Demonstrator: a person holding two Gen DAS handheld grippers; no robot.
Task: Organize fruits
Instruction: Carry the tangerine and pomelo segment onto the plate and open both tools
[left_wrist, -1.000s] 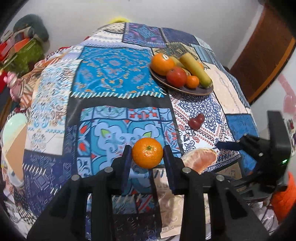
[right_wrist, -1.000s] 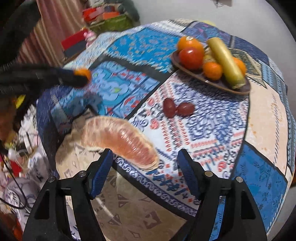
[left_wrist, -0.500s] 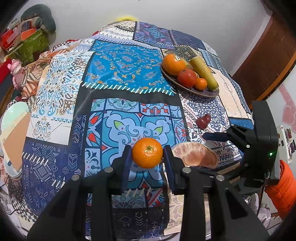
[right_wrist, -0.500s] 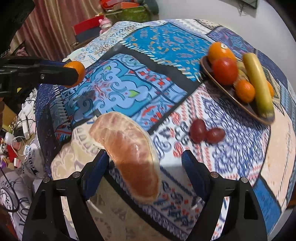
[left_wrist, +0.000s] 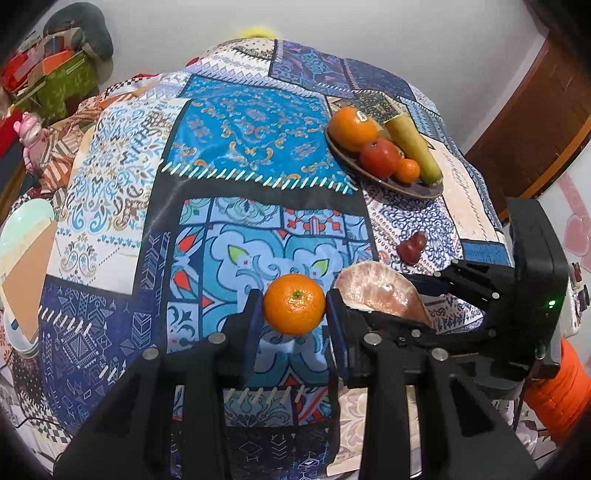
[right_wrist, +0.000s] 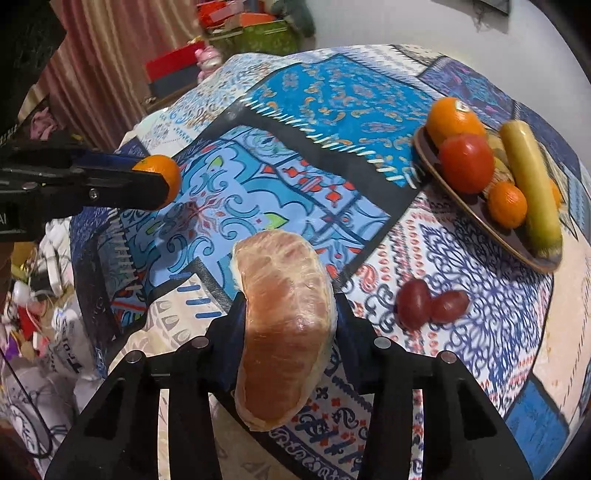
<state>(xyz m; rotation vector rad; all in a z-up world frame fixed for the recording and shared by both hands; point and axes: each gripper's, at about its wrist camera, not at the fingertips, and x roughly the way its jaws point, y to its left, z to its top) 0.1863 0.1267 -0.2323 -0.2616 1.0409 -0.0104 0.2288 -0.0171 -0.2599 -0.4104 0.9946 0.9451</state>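
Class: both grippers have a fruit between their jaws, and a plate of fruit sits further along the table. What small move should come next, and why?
Probably lift the right gripper slightly, testing its hold. Its jaws have just been closing, and its fingers now press the sides of the pomelo segment. The left gripper is shut on the mandarin. The plate lies beyond two grapes.

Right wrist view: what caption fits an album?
Right gripper closes on a pomelo segment, fruit plate waiting beyond.
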